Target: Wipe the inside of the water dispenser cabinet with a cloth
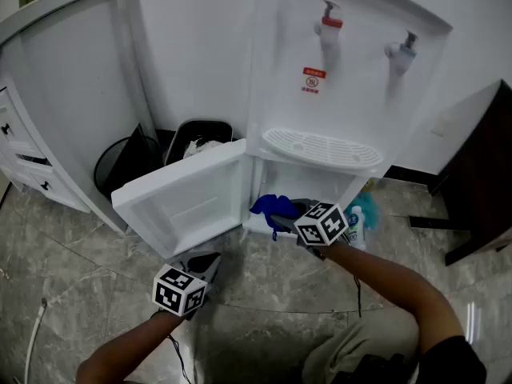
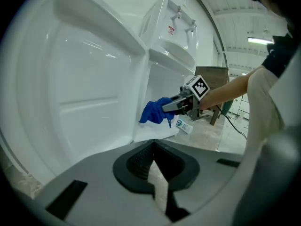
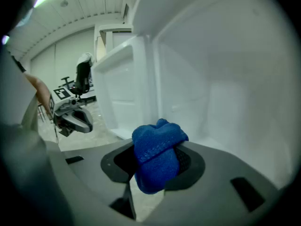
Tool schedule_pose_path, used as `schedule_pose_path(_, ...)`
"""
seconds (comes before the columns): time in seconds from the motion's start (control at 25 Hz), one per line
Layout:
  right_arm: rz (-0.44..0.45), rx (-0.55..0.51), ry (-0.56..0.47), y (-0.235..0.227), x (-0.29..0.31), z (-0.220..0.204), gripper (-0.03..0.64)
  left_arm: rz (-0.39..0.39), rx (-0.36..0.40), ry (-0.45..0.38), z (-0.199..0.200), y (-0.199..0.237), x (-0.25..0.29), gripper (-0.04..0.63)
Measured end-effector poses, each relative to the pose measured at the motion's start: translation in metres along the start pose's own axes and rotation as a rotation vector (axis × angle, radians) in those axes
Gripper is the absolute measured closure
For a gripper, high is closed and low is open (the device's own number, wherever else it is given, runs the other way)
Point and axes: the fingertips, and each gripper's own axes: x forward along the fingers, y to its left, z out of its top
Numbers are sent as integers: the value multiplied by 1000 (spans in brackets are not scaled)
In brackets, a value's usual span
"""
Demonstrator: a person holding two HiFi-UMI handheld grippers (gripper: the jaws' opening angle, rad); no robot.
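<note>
The white water dispenser [image 1: 352, 62] stands with its lower cabinet door [image 1: 188, 198] swung open to the left. My right gripper [image 1: 282, 218] is at the cabinet mouth, shut on a bunched blue cloth [image 1: 266, 206]. In the right gripper view the cloth [image 3: 157, 147] bulges up between the jaws, with the white cabinet wall [image 3: 225, 102] just ahead. My left gripper [image 1: 206, 264] hangs lower left, below the door's front edge, shut with nothing in it. In the left gripper view its jaws meet, and the cloth [image 2: 153, 111] and right gripper [image 2: 175, 106] show beyond the door [image 2: 75, 93].
A black bin [image 1: 200, 138] and a wire basket [image 1: 120, 162] stand behind the open door. A small bottle [image 1: 358, 229] lies on the floor right of the cabinet. White cupboards [image 1: 32, 158] stand at the left, dark furniture [image 1: 488, 174] at the right.
</note>
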Motion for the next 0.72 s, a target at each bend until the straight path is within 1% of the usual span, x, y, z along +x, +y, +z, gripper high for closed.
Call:
schedule_pose_path(0.08, -78, 15, -10, -27, 1, 0, 497, -9, -6, 9, -4, -1, 8, 588)
schedule_pose_path(0.16, -139, 7, -8, -48, 6, 0, 497, -11, -20, 18, -8, -1, 15, 588)
schedule_pose_path(0.28, -190, -63, 24, -67, 25, -3, 497, -9, -39, 26, -11, 1, 22, 588)
schedule_pose_path(0.44, -204, -176, 97, -81, 58, -13, 497, -7, -72, 26, -15, 2, 20, 588)
schedule_pose_path(0.52, -199, -222, 143, -84, 72, -15, 497, -3, -129, 22, -19, 4, 16, 588)
schedule_pose_path(0.6, -203, -321, 220, -90, 81, -20, 497, -8, -192, 10, -23, 3, 14, 588)
schedule_pose_path(0.68, -208, -431, 288, -95, 89, -24, 494, -13, -205, 17, -29, 1, 14, 588)
schedule_pose_path(0.72, -214, -456, 303, -98, 92, -25, 492, -14, -204, 23, -32, 0, 13, 588)
